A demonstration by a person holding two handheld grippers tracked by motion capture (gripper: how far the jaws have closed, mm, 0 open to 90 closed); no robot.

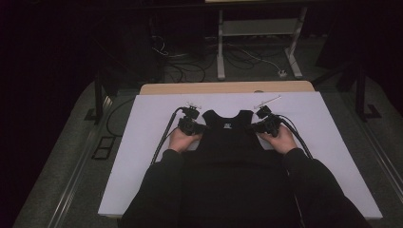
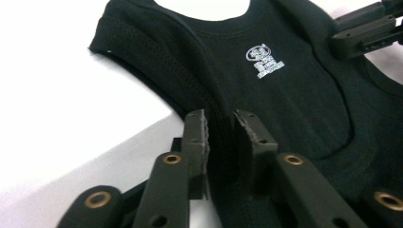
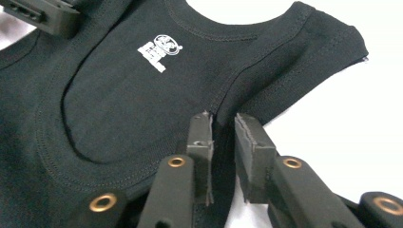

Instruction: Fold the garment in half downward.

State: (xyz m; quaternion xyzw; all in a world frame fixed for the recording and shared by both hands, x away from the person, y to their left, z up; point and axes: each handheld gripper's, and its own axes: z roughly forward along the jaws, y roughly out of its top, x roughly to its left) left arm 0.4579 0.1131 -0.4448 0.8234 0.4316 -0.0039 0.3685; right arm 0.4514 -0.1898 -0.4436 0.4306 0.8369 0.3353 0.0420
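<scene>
A black sleeveless shirt [image 1: 228, 142] lies flat on the white tabletop [image 1: 138, 161], neck away from the person, with a small white print [image 2: 265, 61] below the neckline. My left gripper [image 1: 201, 127] sits at its left armhole. In the left gripper view the jaws [image 2: 221, 121] are pinched on the armhole seam of the shirt [image 2: 294, 104]. My right gripper [image 1: 257, 127] mirrors it at the right armhole, and its jaws [image 3: 223, 121] clamp the seam of the shirt [image 3: 119, 99]. Each gripper view shows the other gripper at a top corner: the right one [image 2: 366, 31], the left one [image 3: 43, 14].
White table surface stretches to either side of the shirt. A wooden table edge [image 1: 228, 88] runs behind it, and a small white object [image 1: 268, 100] lies near the back right. Cables [image 1: 190, 71] and white frame legs [image 1: 221, 47] stand on the dark floor beyond.
</scene>
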